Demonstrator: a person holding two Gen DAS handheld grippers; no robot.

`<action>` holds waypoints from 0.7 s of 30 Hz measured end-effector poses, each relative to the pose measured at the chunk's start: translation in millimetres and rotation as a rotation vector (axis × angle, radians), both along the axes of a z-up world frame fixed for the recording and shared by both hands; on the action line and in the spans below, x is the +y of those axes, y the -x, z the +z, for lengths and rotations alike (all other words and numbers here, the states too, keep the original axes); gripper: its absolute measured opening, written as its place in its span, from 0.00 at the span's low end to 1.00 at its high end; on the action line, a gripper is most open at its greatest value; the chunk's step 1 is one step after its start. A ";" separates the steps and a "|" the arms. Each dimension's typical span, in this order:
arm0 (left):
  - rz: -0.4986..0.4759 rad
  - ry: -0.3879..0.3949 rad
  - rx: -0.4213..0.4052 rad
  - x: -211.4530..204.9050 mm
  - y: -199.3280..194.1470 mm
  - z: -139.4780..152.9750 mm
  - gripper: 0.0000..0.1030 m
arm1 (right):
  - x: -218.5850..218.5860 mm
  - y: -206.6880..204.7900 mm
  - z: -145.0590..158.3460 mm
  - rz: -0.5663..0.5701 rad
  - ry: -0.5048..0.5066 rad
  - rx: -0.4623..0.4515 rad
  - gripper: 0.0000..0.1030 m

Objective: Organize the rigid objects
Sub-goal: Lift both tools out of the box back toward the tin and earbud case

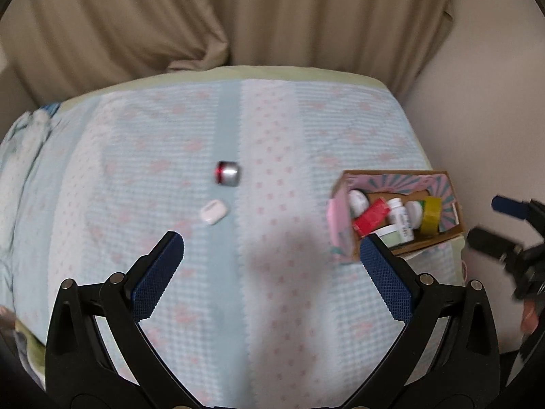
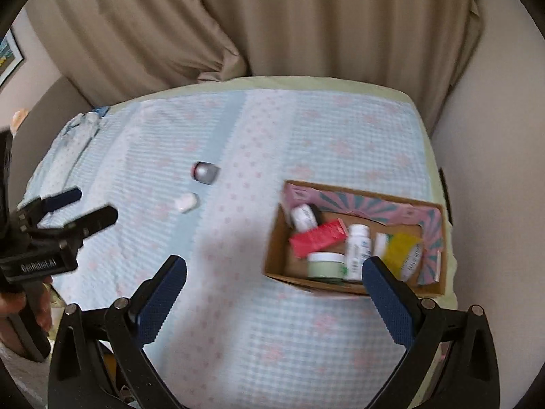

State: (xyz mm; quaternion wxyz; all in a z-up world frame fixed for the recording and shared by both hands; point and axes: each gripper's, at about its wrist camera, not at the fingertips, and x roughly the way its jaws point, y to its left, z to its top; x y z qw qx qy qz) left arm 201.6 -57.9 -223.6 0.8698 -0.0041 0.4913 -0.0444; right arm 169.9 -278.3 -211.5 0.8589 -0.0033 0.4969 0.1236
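A small silver and red cylinder (image 1: pixel 227 173) (image 2: pixel 204 171) lies mid-bed, with a white earbud case (image 1: pixel 213 211) (image 2: pixel 187 202) just in front of it. At the right edge stands a cardboard box (image 1: pixel 439 237) (image 2: pixel 276 259) holding a red packet (image 2: pixel 318 238), white bottles (image 2: pixel 357 248), a green jar (image 2: pixel 325 265) and yellow tape (image 1: pixel 430 216). My left gripper (image 1: pixel 270 255) hovers open and empty, short of the two loose items. My right gripper (image 2: pixel 274 283) is open and empty beside the box. Each gripper also shows in the other's view: left gripper (image 2: pixel 85 206), right gripper (image 1: pixel 490 221).
The bed carries a light blue quilt with pink motifs (image 1: pixel 272 143). Beige curtains (image 1: pixel 238 17) hang behind the far edge. A pale wall (image 2: pixel 494 170) runs along the right side. A person's hand (image 2: pixel 20 306) grips the left tool's handle.
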 end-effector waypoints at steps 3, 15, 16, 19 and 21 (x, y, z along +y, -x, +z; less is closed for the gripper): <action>0.004 0.010 -0.006 33.7 7.1 -2.4 1.00 | 25.5 -8.0 10.5 0.045 -0.010 -0.016 1.00; -0.139 -0.008 0.078 99.5 -54.1 -82.8 1.00 | 124.2 -107.0 -17.5 0.319 0.044 -0.047 1.00; -0.153 -0.009 0.095 101.8 -64.5 -95.3 1.00 | 132.0 -120.2 -26.9 0.346 0.048 -0.039 1.00; -0.205 -0.019 0.141 104.8 -95.5 -134.7 1.00 | 157.2 -164.6 -62.2 0.431 0.073 -0.009 1.00; -0.247 -0.033 0.165 104.7 -114.7 -160.4 0.99 | 170.0 -185.5 -81.0 0.484 0.100 0.001 1.00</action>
